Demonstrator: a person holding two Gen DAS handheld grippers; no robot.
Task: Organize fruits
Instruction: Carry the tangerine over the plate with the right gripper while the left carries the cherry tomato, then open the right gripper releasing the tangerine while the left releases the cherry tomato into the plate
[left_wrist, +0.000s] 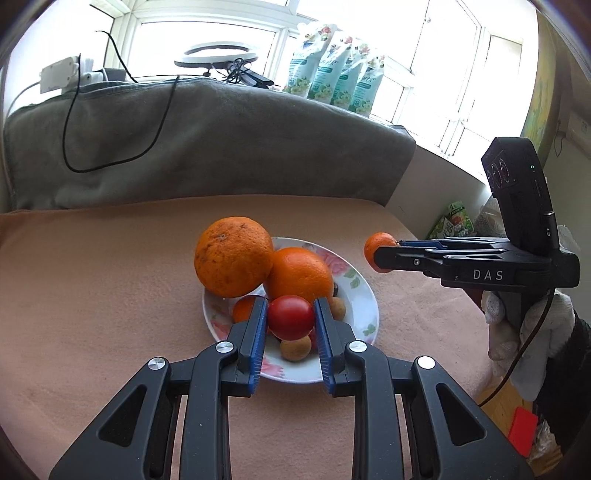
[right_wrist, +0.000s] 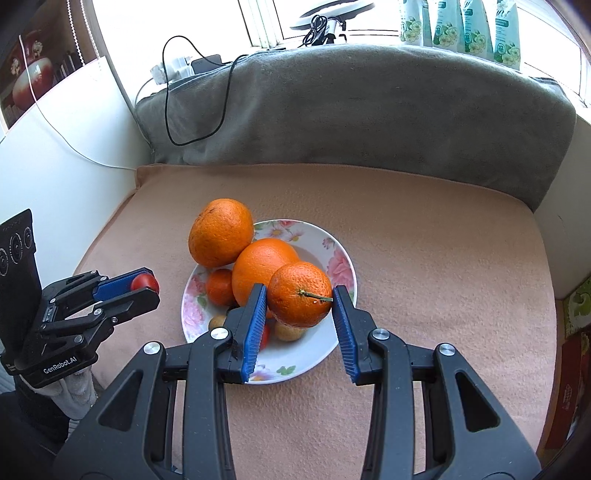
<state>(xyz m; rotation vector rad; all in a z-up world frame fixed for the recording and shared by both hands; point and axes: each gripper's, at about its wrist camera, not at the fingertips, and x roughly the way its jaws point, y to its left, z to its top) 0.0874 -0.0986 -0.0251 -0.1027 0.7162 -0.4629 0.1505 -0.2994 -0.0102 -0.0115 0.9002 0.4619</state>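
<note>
Left gripper is clamped on a tomato, pads touching both its sides, held above the near part of the plate. Right gripper is clamped on a small orange, stem pointing at the right pad, also above the plate. From the left wrist view the right gripper sits off to the right of the plate, apart from it; from the right wrist view the left gripper sits off the plate's left edge. So both fruits are probably still approaching rather than over the drop spot.

Risks, judged from here: the plate is crowded. A big orange rests on the far-left rim, leaning out over the peach surface; a second orange sits against it. A nudge from either gripper or a dropped fruit could roll the big one off the rim. The tomato is soft and held hard, so it may bruise or split. Both grippers head to the same plate, so they could collide. A round fruit released onto the pile may roll off onto the surface.

Lower on the plate: a small mandarin and brown longans. Behind, a grey blanket with a black cable, then the window.
</note>
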